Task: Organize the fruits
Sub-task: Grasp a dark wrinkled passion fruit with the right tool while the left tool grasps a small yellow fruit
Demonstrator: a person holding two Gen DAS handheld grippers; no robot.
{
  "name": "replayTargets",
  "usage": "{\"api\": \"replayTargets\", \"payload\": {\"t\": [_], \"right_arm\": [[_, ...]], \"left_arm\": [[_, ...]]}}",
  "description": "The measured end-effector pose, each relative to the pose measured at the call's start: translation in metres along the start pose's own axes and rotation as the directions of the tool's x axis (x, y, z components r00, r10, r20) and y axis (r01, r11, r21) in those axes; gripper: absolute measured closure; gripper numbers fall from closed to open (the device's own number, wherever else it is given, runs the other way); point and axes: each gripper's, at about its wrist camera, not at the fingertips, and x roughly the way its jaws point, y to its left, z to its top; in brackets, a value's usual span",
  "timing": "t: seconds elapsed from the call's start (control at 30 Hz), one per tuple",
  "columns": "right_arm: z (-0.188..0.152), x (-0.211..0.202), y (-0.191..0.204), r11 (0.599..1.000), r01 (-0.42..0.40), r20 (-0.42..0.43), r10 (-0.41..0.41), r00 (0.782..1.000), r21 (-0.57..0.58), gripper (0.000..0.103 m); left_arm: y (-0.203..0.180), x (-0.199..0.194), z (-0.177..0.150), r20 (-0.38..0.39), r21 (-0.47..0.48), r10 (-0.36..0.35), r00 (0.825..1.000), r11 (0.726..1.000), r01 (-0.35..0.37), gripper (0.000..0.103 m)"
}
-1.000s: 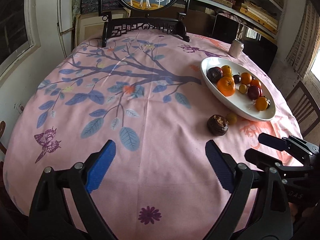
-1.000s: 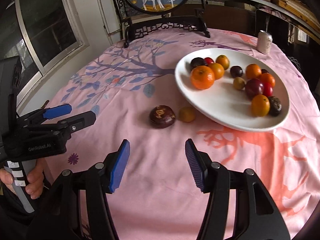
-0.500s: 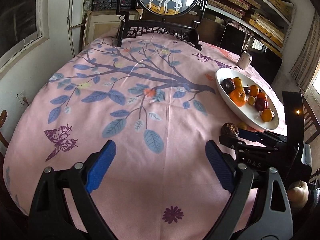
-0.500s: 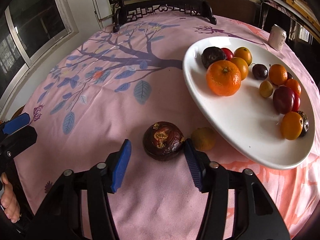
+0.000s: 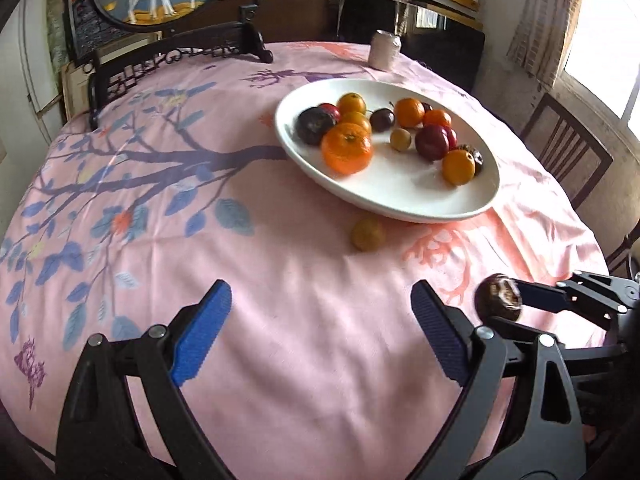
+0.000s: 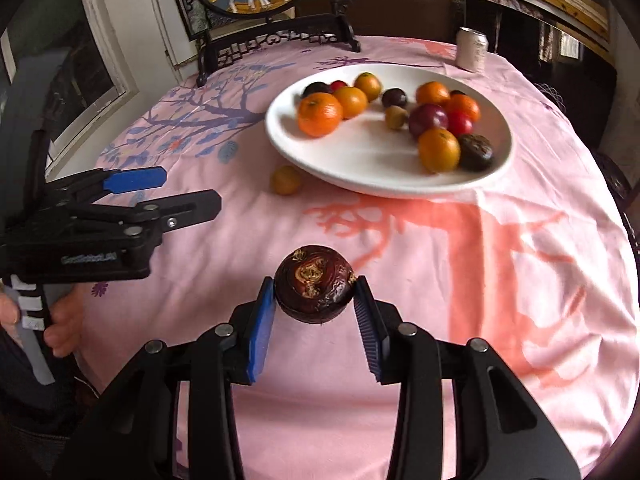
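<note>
While my right gripper (image 6: 315,312) has its jaws clamped on the dark wrinkled fruit (image 6: 314,289), lifted clear of the pink cloth (image 6: 400,260), my left gripper (image 5: 320,336) hangs over the bench with jaws wide and nothing between them. Farther out, a small yellow fruit (image 6: 285,179) lies on the cloth just beside the white plate (image 6: 360,160), which holds oranges and plums. A can (image 6: 472,49) stands beyond the plate.
</note>
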Motion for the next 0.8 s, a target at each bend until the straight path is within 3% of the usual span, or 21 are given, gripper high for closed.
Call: {"api": "replayTargets", "payload": {"t": [0.13, 0.27, 0.33, 0.37, 0.4, 0.53, 0.6, 0.8], "right_arm": [[-0.010, -0.016, -0.031, 0.997, 0.008, 0.032, -0.011, 0.999, 0.074, 0.063], [-0.013, -0.024, -0.051, 0.991, -0.017, 0.059, 0.010, 0.998, 0.129, 0.063], [-0.013, -0.025, -0.056, 0.990, -0.023, 0.064, 0.014, 0.998, 0.140, 0.063], [-0.014, -0.025, -0.058, 0.989, -0.030, 0.066, 0.021, 0.998, 0.143, 0.063], [-0.014, -0.025, -0.059, 0.989, -0.036, 0.066, 0.027, 0.997, 0.146, 0.063], [-0.014, -0.024, -0.060, 0.987, -0.049, 0.066, 0.040, 0.997, 0.154, 0.063], [-0.015, -0.025, -0.061, 0.986, -0.049, 0.066, 0.039, 0.997, 0.157, 0.063], [-0.014, -0.027, -0.060, 0.986, -0.050, 0.069, 0.039, 0.997, 0.158, 0.063]], "left_arm": [[-0.009, 0.032, 0.013, -0.056, -0.005, -0.009, 0.998, 1.000, 0.009, 0.010], [-0.016, 0.045, 0.021, -0.061, 0.007, 0.004, 0.998, 1.000, -0.004, 0.012], [-0.019, 0.049, 0.024, -0.055, 0.015, 0.013, 0.998, 1.000, -0.012, 0.022], [-0.020, 0.052, 0.025, -0.064, 0.018, 0.012, 0.998, 1.000, -0.011, 0.037], [-0.022, 0.055, 0.026, -0.064, 0.025, 0.026, 0.998, 0.999, -0.025, 0.044], [-0.031, 0.057, 0.028, -0.047, 0.067, 0.054, 0.997, 0.996, -0.050, 0.055], [-0.034, 0.057, 0.030, -0.043, 0.077, 0.043, 0.998, 0.996, -0.039, 0.075], [-0.041, 0.046, 0.021, -0.049, 0.100, 0.012, 0.999, 0.995, -0.007, 0.078]]}}
